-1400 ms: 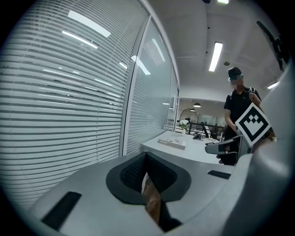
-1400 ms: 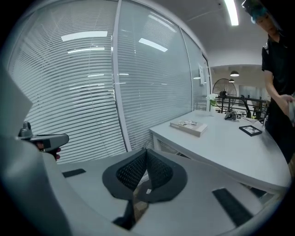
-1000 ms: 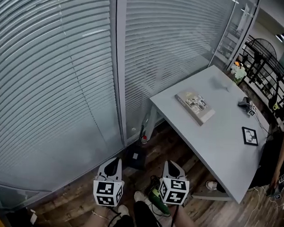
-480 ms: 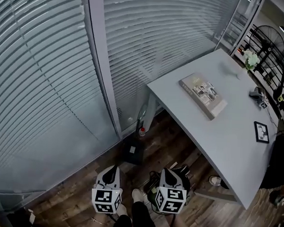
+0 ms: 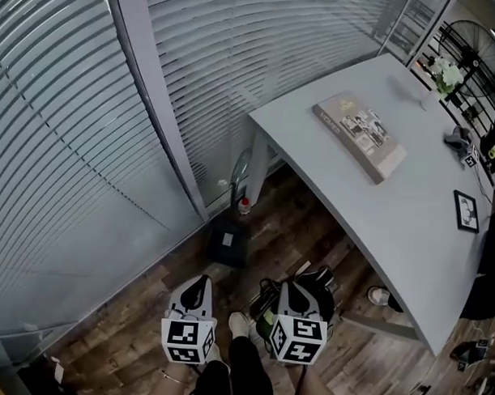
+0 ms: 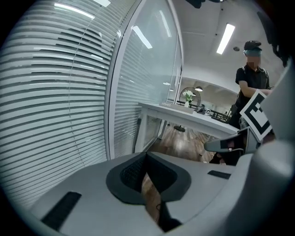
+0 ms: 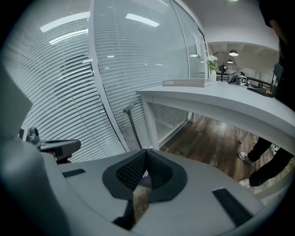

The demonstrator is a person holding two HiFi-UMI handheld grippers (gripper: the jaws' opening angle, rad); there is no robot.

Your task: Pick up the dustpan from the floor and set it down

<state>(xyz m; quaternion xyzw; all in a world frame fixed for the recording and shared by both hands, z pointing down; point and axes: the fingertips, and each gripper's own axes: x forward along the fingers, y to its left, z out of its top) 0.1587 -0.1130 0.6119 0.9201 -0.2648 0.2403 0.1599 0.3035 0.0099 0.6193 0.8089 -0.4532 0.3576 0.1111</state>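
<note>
Dustpan (image 5: 228,242) stands ahead; left gripper (image 5: 198,282) and right gripper (image 5: 298,288) are closed and empty, so they could knock it over.

No legible text or labels

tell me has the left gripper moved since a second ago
Yes. In the head view the left gripper was level with the dustpan; now it sits lower in frame.
</note>
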